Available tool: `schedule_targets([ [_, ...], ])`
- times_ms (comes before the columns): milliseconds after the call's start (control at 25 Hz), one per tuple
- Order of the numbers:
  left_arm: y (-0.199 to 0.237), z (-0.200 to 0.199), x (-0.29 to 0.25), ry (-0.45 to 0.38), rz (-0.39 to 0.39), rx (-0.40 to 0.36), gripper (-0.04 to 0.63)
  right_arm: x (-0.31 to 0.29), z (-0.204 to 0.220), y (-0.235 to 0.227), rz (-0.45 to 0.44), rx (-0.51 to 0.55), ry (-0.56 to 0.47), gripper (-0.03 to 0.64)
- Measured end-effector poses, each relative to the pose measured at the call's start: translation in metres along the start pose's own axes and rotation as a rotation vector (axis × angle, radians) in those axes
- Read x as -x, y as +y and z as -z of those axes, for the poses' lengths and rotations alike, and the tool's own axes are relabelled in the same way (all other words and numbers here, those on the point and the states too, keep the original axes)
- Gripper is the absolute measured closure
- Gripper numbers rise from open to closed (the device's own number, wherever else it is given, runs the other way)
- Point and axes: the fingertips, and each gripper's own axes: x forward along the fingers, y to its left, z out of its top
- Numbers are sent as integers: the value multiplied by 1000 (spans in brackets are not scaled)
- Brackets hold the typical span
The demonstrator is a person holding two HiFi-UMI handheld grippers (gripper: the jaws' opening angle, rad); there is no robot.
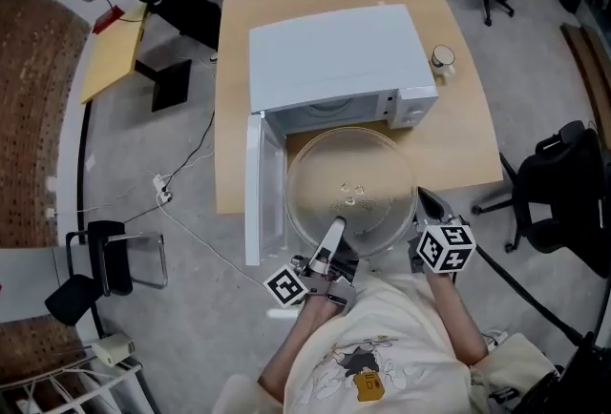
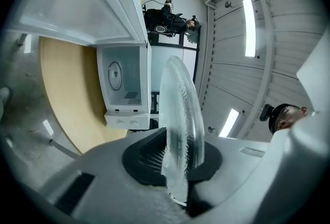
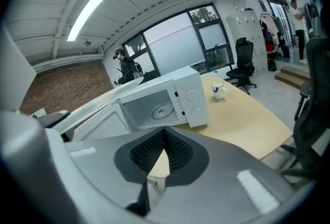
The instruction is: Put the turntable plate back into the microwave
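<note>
Left gripper (image 2: 178,166) pinches near rim of turntable plate (image 1: 351,188), pads clamped on glass edge. Right gripper (image 3: 164,153) near plate's right rim, jaws pressed together, nothing between them. Plate held roughly level over near edge of table (image 1: 458,126), just in front of microwave (image 1: 334,59) cavity. Microwave door (image 1: 253,188) swung open at left. Cup (image 1: 442,57) on table beside microwave's right side.

Head view: we look steeply down from above on the white box-shaped microwave (image 1: 334,50) & pale wooden table (image 1: 458,116). Left gripper view, rolled sideways, & right gripper view, upright, face the microwave's open front from lower and nearer; all 3 share it.
</note>
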Motion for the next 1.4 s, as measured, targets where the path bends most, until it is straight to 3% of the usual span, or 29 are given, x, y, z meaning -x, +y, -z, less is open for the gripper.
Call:
schedule_targets([
  [160, 5, -14, -11, 33, 0, -4, 563, -16, -16, -4, 54, 8, -33, 611],
  [320, 14, -27, -26, 17, -22, 16, 563, -33, -18, -7, 43, 19, 20, 611],
  [520, 38, -37, -45, -47, -80, 17, 563, -53, -21, -18, -4, 40, 118, 611],
  [640, 59, -46, -53, -98, -94, 57, 563, -59, -24, -20, -33, 52, 131, 611],
  [840, 99, -64, -69, -144, -123, -5, 563, -69, -13, -29, -73, 56, 187, 611],
  [1000, 127, -80, -87, -232, -113, 45, 563, -73, 1, -22, -129, 81, 232, 611],
  [1080, 141, -89, -95, -270, -107, 40, 563, -77, 5, -17, -192, 33, 233, 611],
  [1240, 157, -108, -112, -317, -79, 25, 563, -89, 2, -4, -328, -198, 172, 609],
  [1360, 165, -127, -127, -337, -67, 25, 563, -112, -3, 4, -391, -326, 150, 483],
  [1400, 169, -133, -131, -344, -69, 25, 563, -119, -4, 5, -395, -343, 147, 479],
])
